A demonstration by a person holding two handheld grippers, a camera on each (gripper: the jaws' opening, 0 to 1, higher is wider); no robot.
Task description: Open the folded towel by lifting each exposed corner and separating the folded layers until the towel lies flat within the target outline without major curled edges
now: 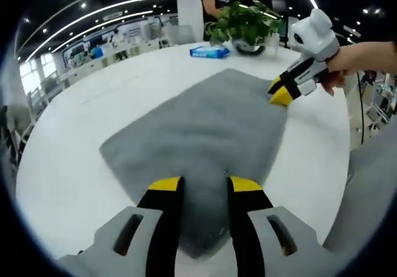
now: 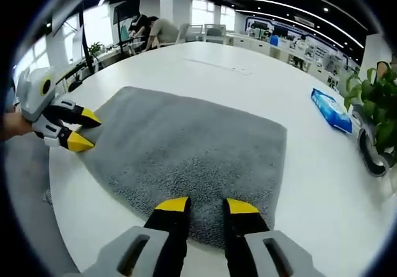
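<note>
A gray towel (image 1: 198,128) lies spread on a round white table (image 1: 80,146). The left gripper (image 1: 205,185), jaws parted and holding nothing, sits over the near corner; the right gripper (image 1: 280,92), also parted and empty, hovers at the far right corner. The unfolding looks nearly done; smoothing edges likely comes next. Beyond the right gripper sit a blue packet (image 2: 332,109) and a potted plant (image 2: 375,118), well clear.

No words or numbers are showing clearly enough to read. The blue pack (image 2: 331,110) beside the plant (image 2: 376,112) is carrying print, but too blurry.
</note>
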